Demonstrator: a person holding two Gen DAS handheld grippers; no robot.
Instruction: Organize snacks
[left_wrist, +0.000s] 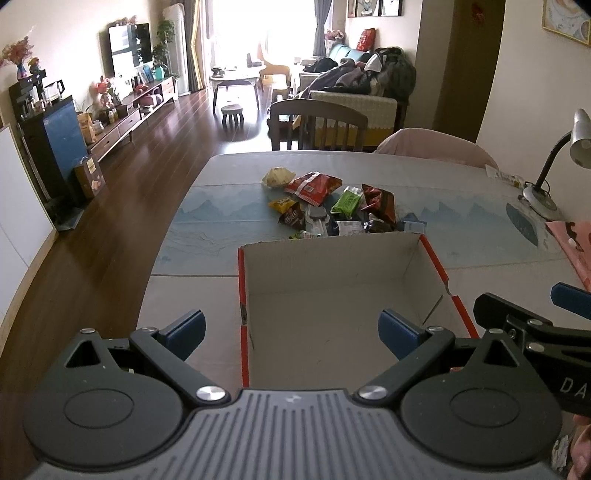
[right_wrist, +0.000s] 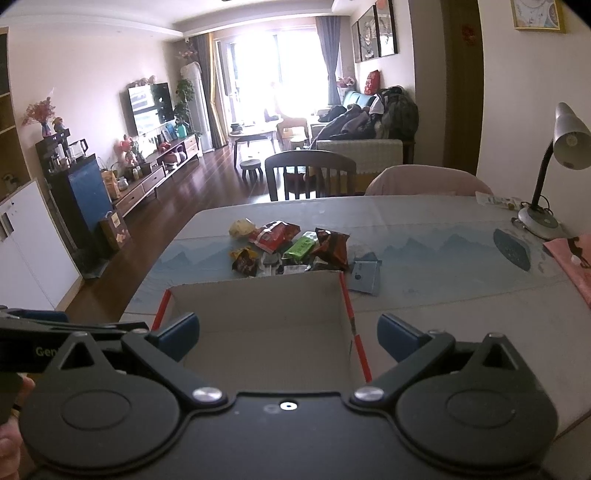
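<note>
Empty white box (left_wrist: 332, 295) on the worktop (left_wrist: 207, 295), snack pile (left_wrist: 332, 203) just behind the box, left hand-held gripper (left_wrist: 291, 328) wide open over the box — right hand-held gripper (right_wrist: 288, 332) wide open too, holding nothing

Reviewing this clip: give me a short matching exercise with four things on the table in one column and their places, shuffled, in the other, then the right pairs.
Things
1. cardboard box
2. snack pile
3. desk lamp
4. green packet

Places
A. far right of the table
B. inside the snack pile, beside a dark red bag
C. nearest the grippers, open and with nothing in it
D. just beyond the box's far wall

Pairs: 1-C, 2-D, 3-A, 4-B
</note>
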